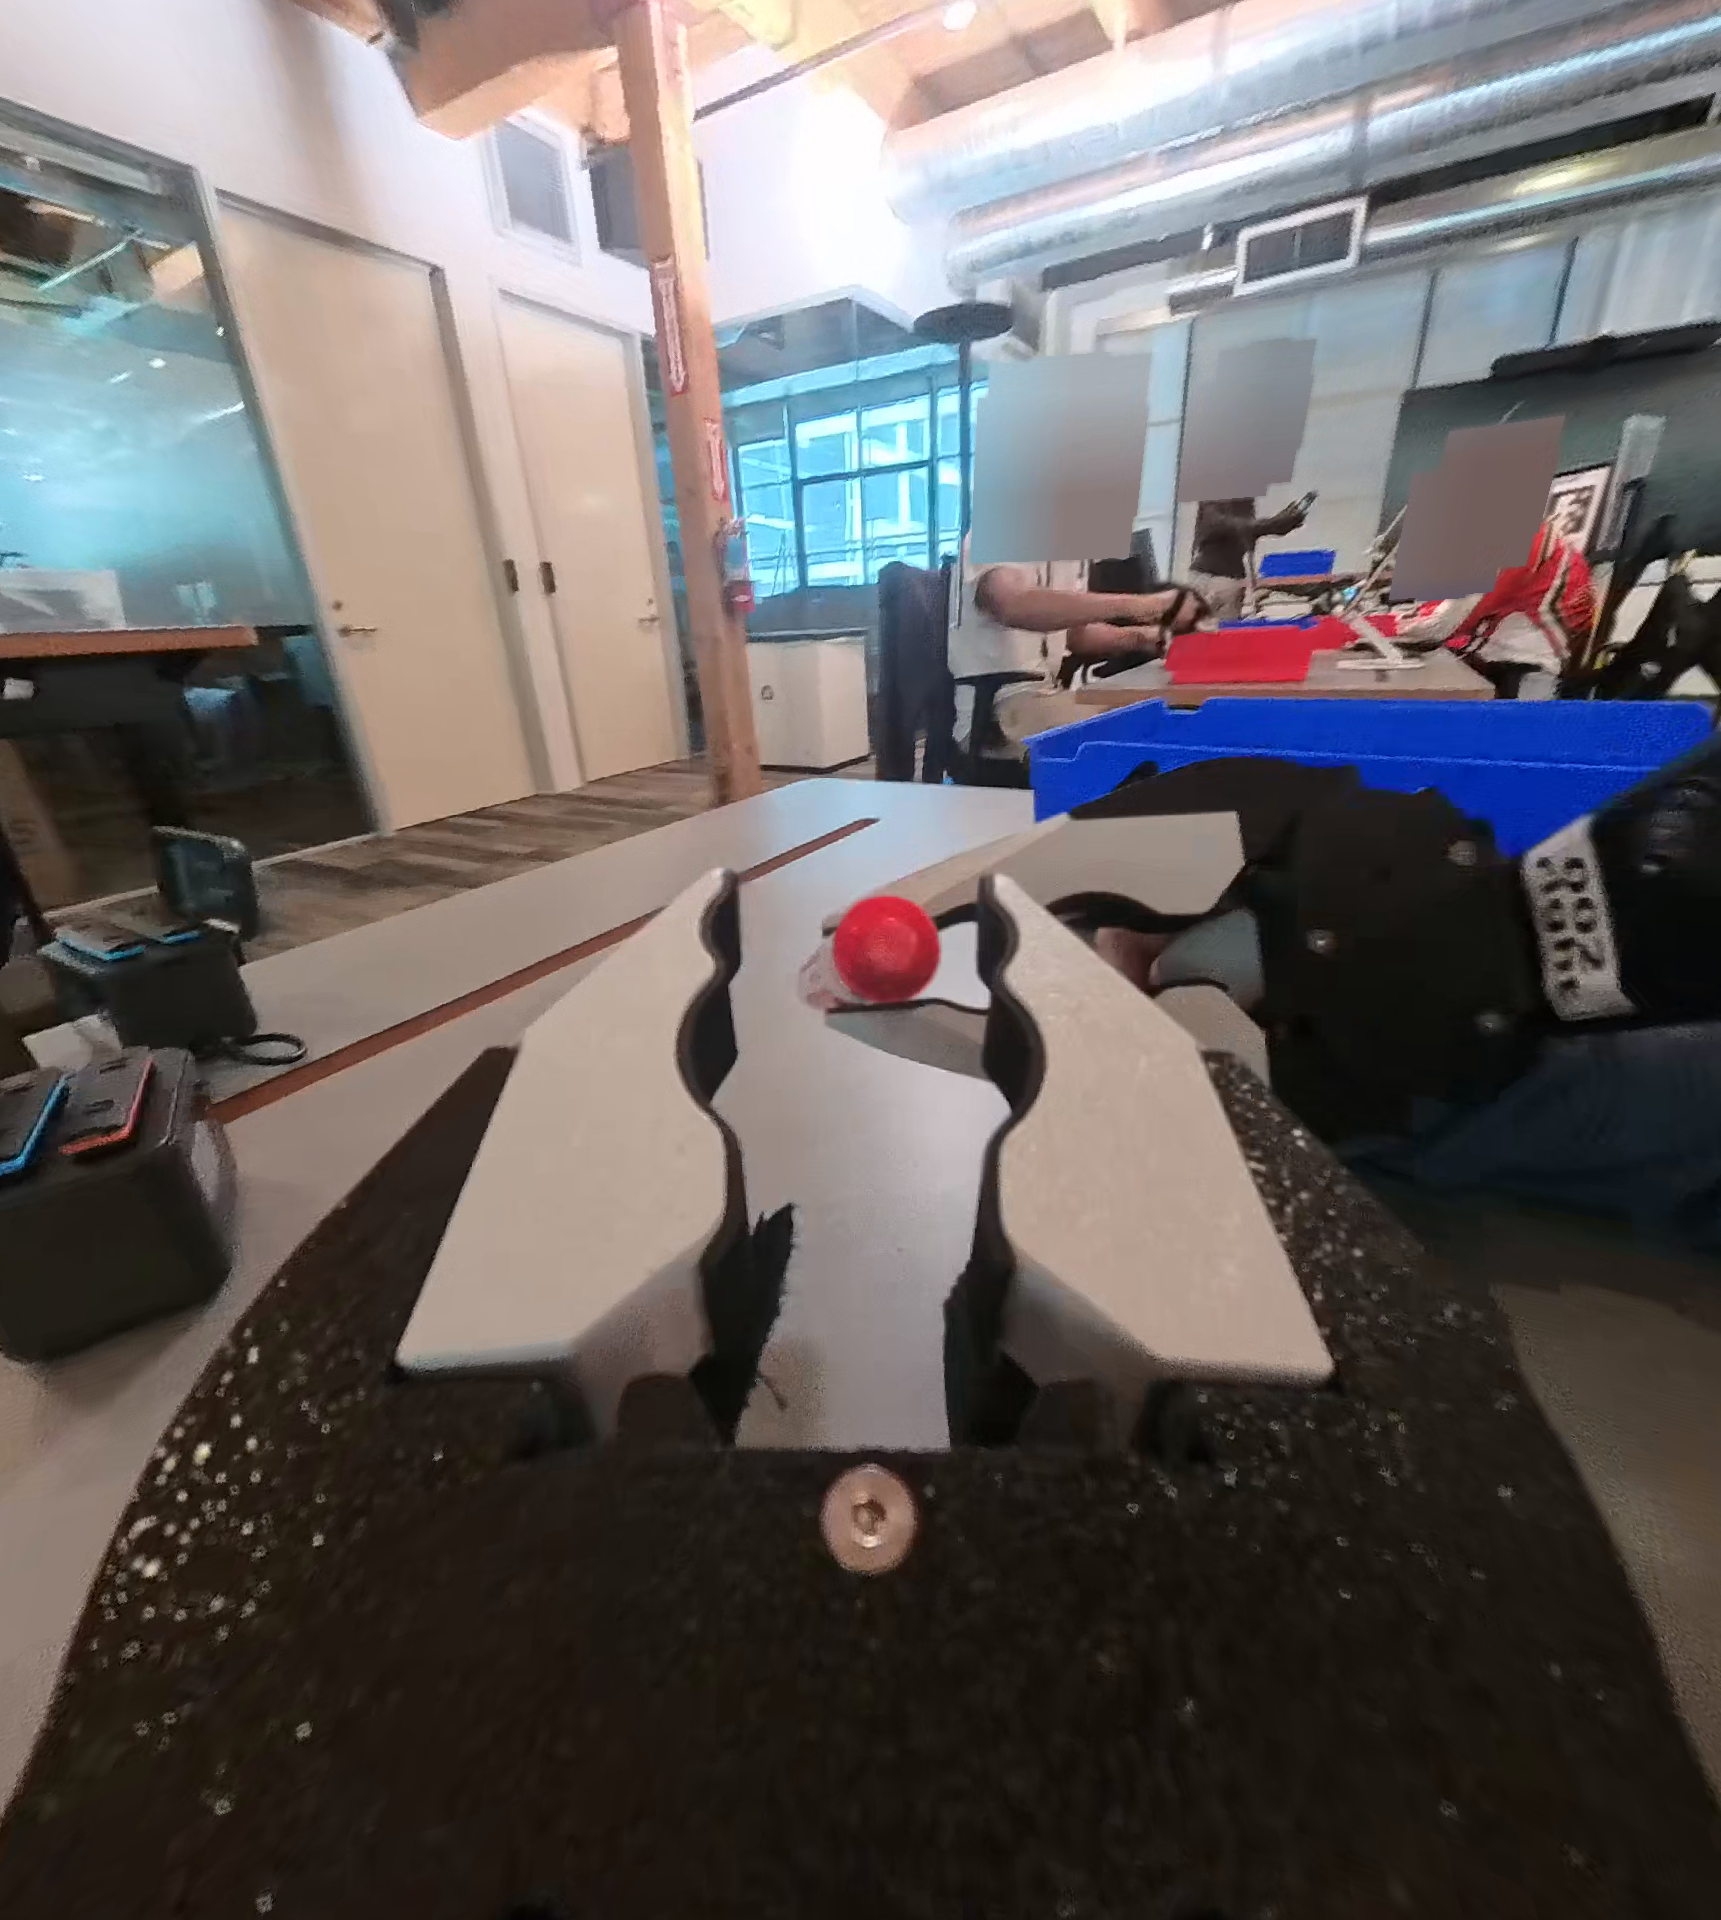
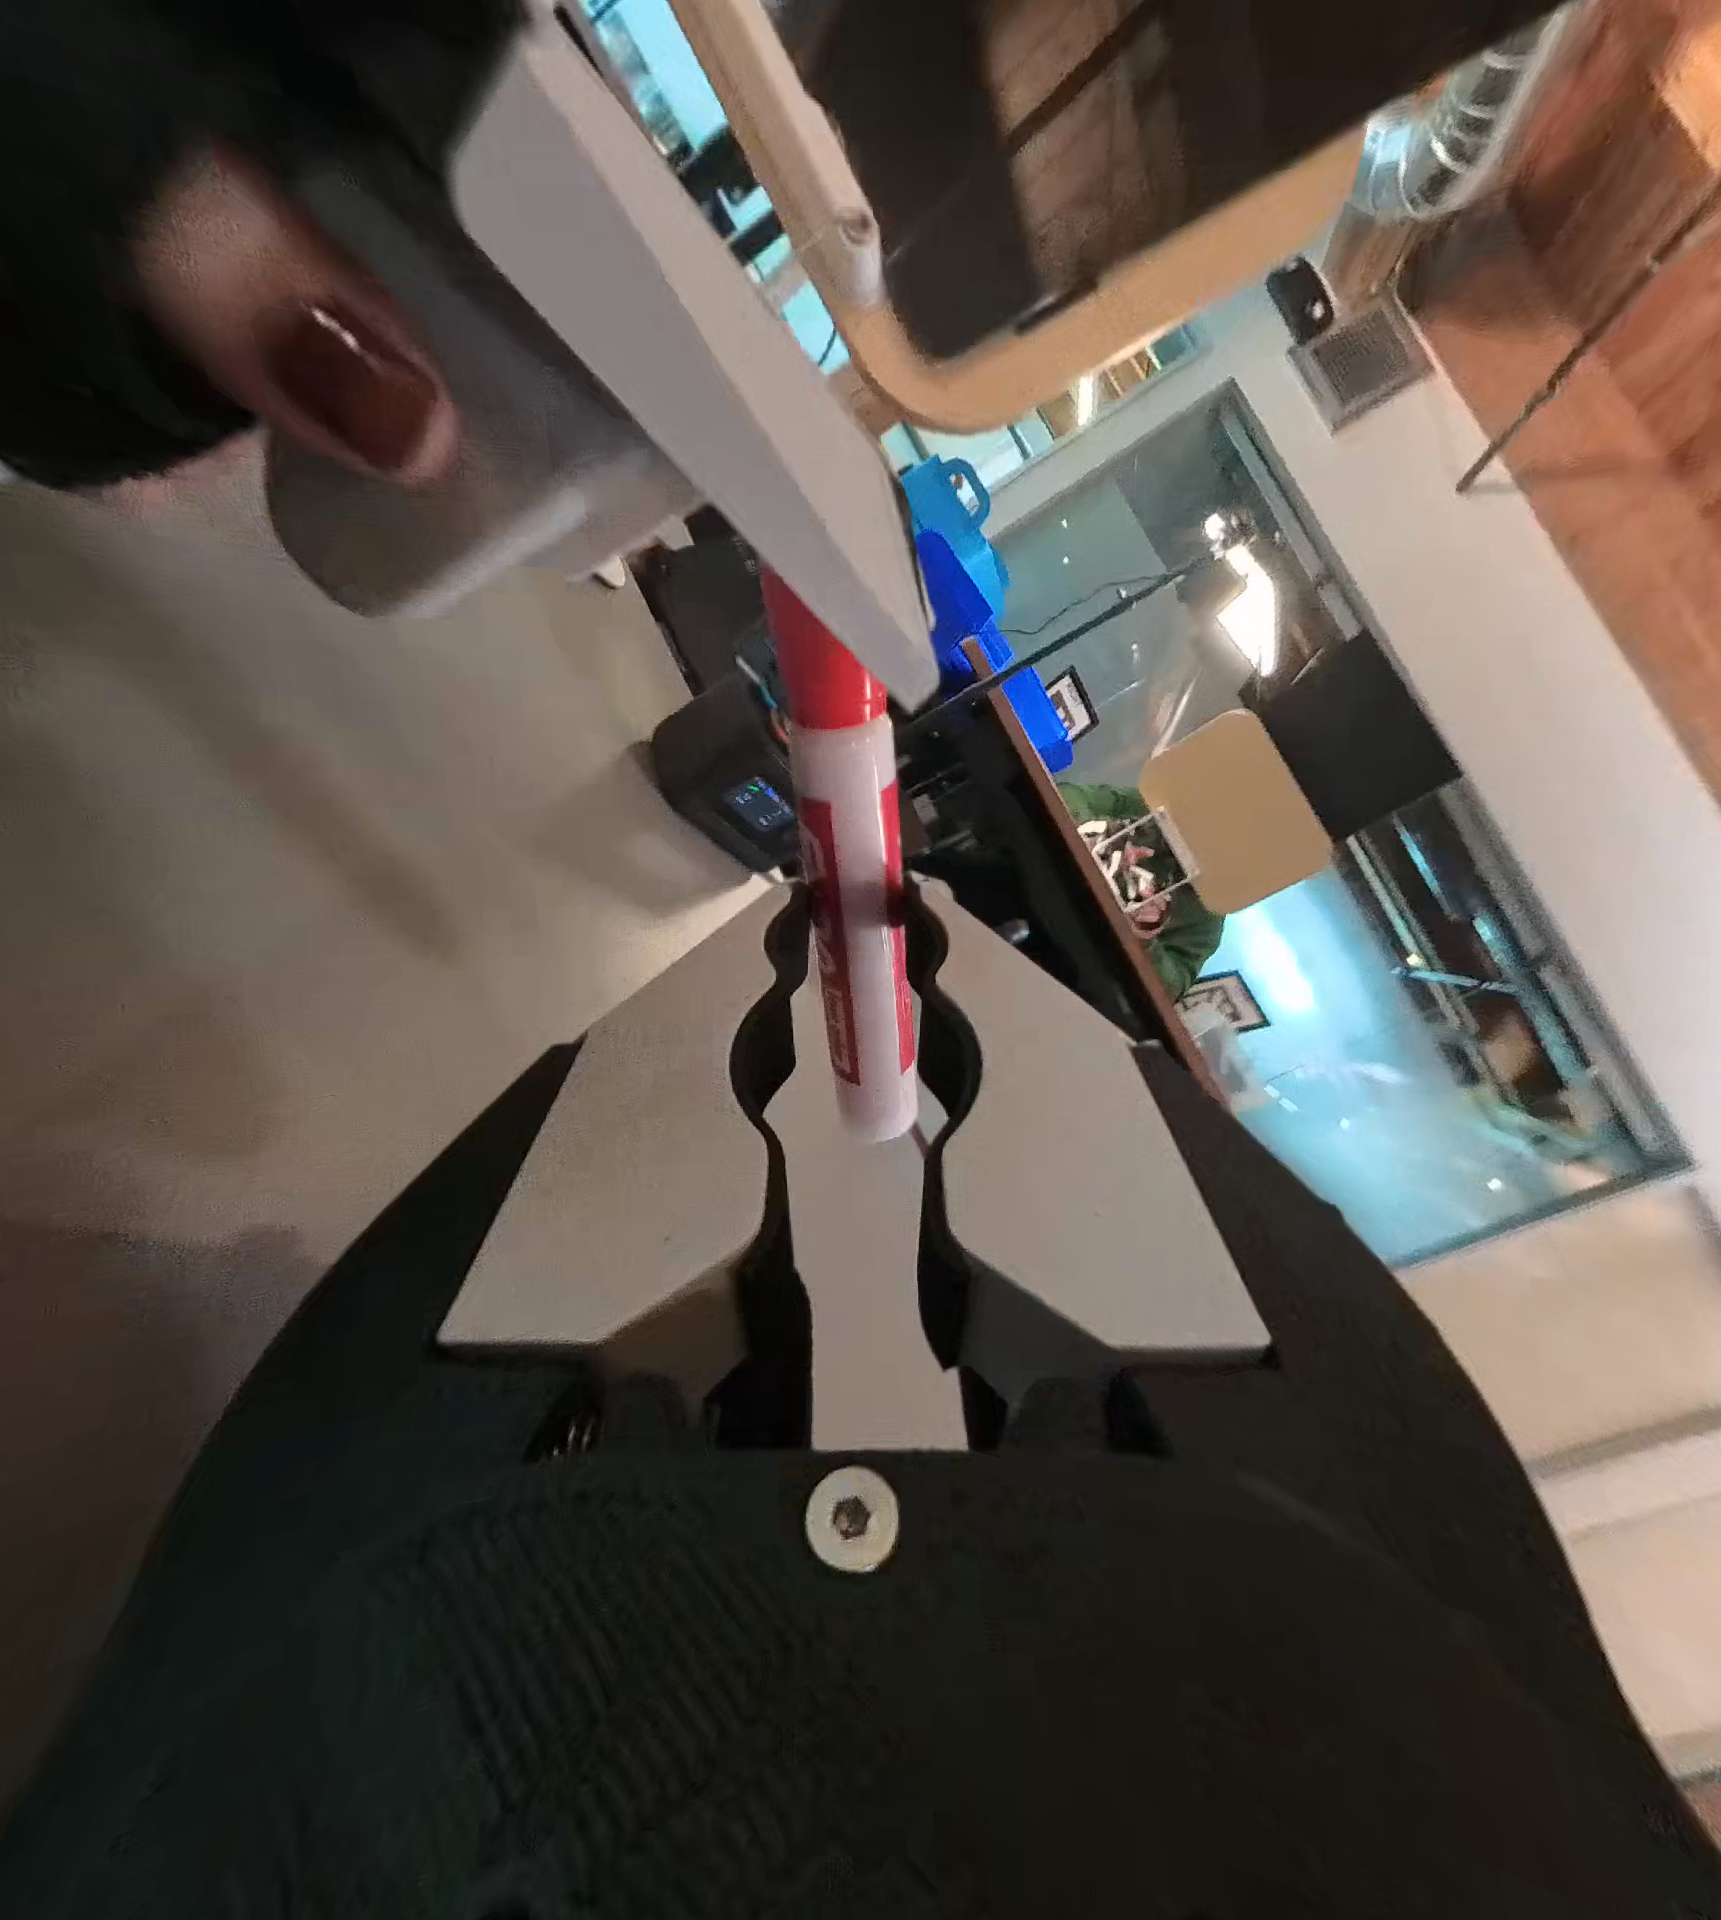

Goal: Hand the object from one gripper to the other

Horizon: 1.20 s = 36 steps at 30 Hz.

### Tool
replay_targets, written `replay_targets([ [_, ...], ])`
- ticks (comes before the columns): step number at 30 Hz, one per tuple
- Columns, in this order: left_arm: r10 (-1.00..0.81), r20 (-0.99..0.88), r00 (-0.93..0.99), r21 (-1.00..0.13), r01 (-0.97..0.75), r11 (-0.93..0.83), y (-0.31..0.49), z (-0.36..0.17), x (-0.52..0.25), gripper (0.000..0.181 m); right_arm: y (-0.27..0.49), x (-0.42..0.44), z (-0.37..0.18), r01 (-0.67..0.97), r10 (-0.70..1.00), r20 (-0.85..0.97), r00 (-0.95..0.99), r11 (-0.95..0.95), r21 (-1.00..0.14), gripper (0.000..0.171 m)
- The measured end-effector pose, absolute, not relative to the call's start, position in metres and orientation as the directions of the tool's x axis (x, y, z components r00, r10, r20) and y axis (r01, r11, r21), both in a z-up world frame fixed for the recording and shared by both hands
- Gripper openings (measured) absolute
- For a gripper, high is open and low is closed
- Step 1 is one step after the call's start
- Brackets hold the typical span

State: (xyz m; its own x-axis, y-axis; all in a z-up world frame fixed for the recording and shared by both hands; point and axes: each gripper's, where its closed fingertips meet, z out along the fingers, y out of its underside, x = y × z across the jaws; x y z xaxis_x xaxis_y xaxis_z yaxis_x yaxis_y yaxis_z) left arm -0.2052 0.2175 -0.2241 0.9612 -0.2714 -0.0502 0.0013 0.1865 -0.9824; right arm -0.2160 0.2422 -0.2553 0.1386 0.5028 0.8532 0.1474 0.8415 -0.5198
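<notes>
A marker with a white barrel (image 2: 861, 935) and a red cap (image 1: 885, 948) is held above the grey table (image 1: 399, 997). My right gripper (image 2: 856, 912) is shut on the barrel. In the left wrist view it comes in from the right (image 1: 835, 971) and points the cap at me. My left gripper (image 1: 856, 899) is open, its fingers wide apart on either side of the cap and not touching it. In the right wrist view one left finger (image 2: 690, 416) lies beside the red cap and hides its end.
A blue bin (image 1: 1355, 758) stands behind the right gripper. Black cases (image 1: 87, 1205) holding small devices sit at the left of the table. The thumb (image 2: 347, 384) of the hand holding the left gripper shows close by. People sit at a far desk (image 1: 1282, 675). Left tips to right tips: about 5 cm.
</notes>
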Motion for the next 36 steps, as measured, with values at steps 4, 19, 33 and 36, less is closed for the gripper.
replay_targets([
  [4,-0.283,-0.046,0.958,-0.987,-0.001,0.159,0.220,-0.228,-0.203,0.039,0.244,-0.212,-0.244,0.170,0.415,0.889,0.194,0.878,-0.447,0.015],
  [19,-0.231,0.024,0.973,-0.932,0.106,0.348,0.200,-0.199,-0.230,0.016,0.233,-0.218,-0.248,0.018,0.738,0.666,0.108,0.669,-0.743,0.047],
  [33,-0.412,0.265,0.872,-0.707,0.466,0.532,0.171,-0.166,-0.256,0.015,0.185,-0.214,-0.248,0.311,0.542,-0.685,-0.487,-0.626,-0.716,0.048],
  [36,-0.487,0.258,0.835,-0.693,0.511,0.509,0.171,-0.163,-0.244,0.015,0.184,-0.220,-0.241,0.331,0.385,-0.783,-0.489,-0.749,-0.575,0.060],
])
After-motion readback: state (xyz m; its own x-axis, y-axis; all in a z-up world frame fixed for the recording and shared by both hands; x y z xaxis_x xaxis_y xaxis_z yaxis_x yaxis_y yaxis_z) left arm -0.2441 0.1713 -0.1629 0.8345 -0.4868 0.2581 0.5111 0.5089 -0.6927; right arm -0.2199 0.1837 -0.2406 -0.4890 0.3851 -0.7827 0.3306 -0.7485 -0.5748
